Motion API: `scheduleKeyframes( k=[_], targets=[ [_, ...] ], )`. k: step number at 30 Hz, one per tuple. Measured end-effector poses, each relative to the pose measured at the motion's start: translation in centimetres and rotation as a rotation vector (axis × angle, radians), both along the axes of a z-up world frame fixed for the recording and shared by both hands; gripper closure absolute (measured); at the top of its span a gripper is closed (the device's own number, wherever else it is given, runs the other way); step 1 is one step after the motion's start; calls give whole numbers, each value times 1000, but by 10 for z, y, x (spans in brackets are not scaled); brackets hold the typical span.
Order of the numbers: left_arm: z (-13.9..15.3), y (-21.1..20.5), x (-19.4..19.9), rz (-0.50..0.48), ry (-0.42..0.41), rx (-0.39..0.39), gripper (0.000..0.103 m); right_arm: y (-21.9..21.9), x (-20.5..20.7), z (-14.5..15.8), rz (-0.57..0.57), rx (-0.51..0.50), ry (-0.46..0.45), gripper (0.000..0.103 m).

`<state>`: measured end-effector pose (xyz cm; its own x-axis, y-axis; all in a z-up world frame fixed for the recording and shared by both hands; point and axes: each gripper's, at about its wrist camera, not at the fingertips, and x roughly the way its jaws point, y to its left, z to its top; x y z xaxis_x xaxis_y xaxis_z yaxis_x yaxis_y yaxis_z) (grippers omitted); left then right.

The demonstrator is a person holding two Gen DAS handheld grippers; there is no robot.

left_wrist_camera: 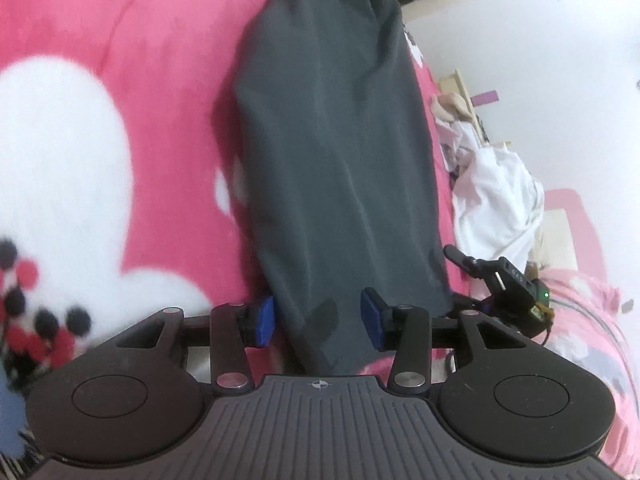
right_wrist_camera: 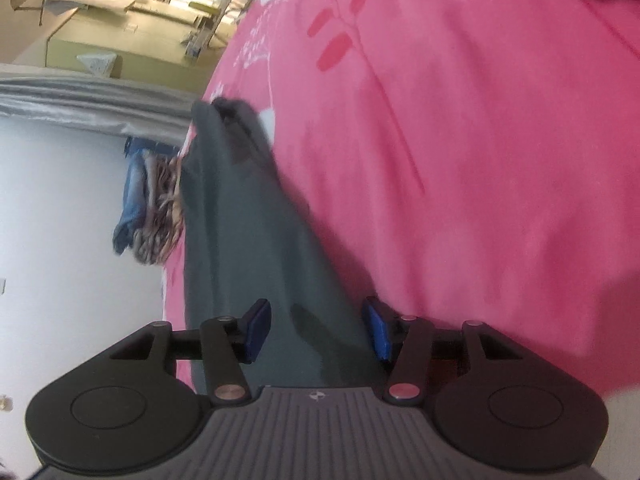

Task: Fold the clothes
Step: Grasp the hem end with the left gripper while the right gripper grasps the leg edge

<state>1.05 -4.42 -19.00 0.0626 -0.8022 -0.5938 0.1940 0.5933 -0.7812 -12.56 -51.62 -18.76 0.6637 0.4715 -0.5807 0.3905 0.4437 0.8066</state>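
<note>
Dark grey garment [left_wrist_camera: 332,152] stretches lengthwise away from both grippers across the pink bed [left_wrist_camera: 160,60] — left gripper [left_wrist_camera: 318,318] and right gripper [right_wrist_camera: 316,326] straddle its near end, jaws open, not pinching.

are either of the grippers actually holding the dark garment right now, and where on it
Neither holds it. The dark grey garment lies on the pink bedcover, its near end between the open jaws of the left gripper and right gripper, the pads not pressing.

Dark grey garment [left_wrist_camera: 332,160]; pink bedspread [left_wrist_camera: 160,60], white and red-black dotted print.
</note>
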Motion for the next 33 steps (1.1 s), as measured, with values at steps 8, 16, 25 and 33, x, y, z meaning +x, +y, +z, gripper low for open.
scheduleKeyframes(
  k=[8, 16, 25, 33],
  targets=[
    [5, -10, -10, -70, -30, 39, 65, 18, -21, 1, 70, 33, -9, 50],
    [4, -21, -16, -90, -80, 84, 87, 31, -27, 1, 79, 15, -22, 74],
    [23, -26, -30, -111, -216, 130, 99, 40, -32, 10, 47, 3, -63, 92],
    [49, -9, -23, -25, -260, 47, 99, 44, -24, 39, 21, -2, -148, 93]
  ],
)
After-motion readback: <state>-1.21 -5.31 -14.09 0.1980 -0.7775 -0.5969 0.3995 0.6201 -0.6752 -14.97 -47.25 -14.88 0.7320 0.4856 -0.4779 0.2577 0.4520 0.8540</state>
